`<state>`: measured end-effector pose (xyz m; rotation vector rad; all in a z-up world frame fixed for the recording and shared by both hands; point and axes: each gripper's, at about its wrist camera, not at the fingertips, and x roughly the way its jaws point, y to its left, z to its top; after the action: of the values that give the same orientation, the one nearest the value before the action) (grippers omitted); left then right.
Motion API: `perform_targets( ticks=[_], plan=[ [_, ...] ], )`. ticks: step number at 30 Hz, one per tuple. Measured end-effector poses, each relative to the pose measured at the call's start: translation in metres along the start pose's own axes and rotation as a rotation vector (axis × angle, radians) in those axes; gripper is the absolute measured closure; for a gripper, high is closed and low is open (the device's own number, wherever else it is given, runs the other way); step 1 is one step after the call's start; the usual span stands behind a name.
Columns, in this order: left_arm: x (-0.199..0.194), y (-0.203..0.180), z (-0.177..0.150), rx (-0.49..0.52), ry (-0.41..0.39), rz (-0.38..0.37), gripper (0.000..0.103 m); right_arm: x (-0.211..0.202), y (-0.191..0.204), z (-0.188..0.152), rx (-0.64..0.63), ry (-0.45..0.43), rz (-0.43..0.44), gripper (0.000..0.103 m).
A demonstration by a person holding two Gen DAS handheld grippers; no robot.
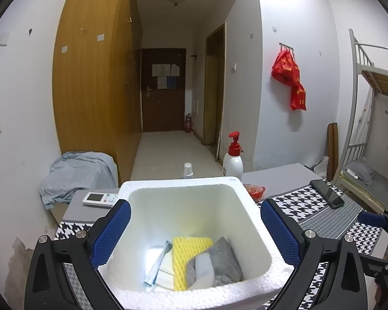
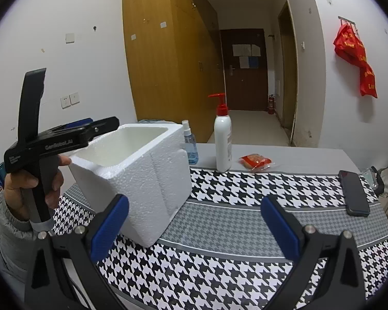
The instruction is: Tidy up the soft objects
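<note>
A white foam box [image 1: 183, 180] [image 2: 152, 178] stands on the houndstooth tablecloth [image 2: 232, 188]. Inside it lie a yellow foam net [image 1: 191, 254], a grey cloth [image 1: 225, 261], a white foam piece [image 1: 204, 266] and a pale flat packet [image 1: 165, 271]. My left gripper [image 1: 195, 232] [image 2: 101, 125] hovers over the box's near rim, open, its blue pads [image 1: 111, 232] wide on either side and nothing held. A hand [image 2: 25, 183] grips its handle. My right gripper [image 2: 195, 230] is open over the cloth, right of the box, with nothing between its fingers.
Behind the box stand a small spray bottle [image 2: 190, 144] and a white pump bottle [image 2: 223, 142]. A red snack packet [image 2: 256, 161] and a black phone [image 2: 354, 193] lie to the right. A remote control [image 1: 99, 199] lies at the far left, beside a blue-grey garment [image 1: 77, 175].
</note>
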<state>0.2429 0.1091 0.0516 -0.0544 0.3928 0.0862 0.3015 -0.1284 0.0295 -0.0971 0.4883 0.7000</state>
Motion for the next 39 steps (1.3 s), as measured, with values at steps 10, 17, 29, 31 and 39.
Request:
perform_targets(
  ticks=[10,17,29,31,39],
  plan=[
    [-0.023,-0.015,-0.004,0.008,-0.03,0.013,0.002,-0.012,-0.004,-0.002,0.01,-0.016,-0.004,0.0],
    [-0.049,-0.025,-0.012,0.011,-0.056,0.022,0.002,-0.03,-0.001,-0.002,0.009,-0.058,-0.016,0.0],
    [-0.099,-0.051,-0.029,0.004,-0.109,0.052,0.001,-0.078,0.012,-0.008,-0.017,-0.118,-0.008,0.0],
    [-0.107,-0.057,-0.032,0.009,-0.117,0.055,0.001,-0.09,0.013,-0.011,-0.013,-0.141,-0.004,0.0],
    [-0.136,-0.076,-0.051,0.005,-0.146,0.068,0.001,-0.122,0.016,-0.024,-0.014,-0.174,0.0,0.0]
  ],
)
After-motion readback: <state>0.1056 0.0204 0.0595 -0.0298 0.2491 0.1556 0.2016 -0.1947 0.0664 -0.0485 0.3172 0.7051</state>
